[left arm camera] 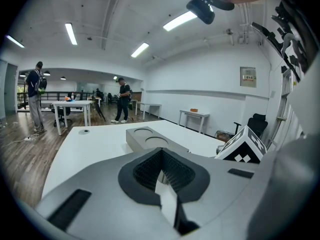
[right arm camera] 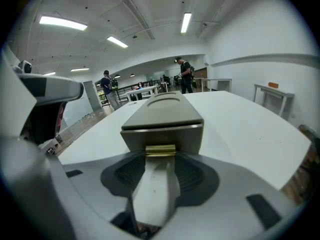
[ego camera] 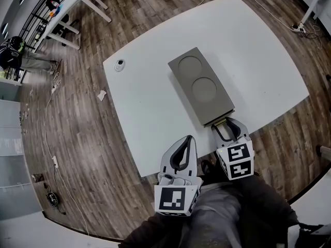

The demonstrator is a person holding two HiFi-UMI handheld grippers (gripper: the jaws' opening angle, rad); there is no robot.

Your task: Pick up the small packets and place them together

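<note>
Right claw (right arm camera: 160, 158) stands open astride the brass tab (right arm camera: 160, 149) of the grey box (right arm camera: 162, 119) just ahead; best to close squarely, then pull straight back. Left claw (left arm camera: 161, 154) is shut, empty.

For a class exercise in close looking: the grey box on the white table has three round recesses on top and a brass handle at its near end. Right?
No: the grey box has two round recesses on top, not three, as the head view shows. The white table and brass handle are right.
</note>
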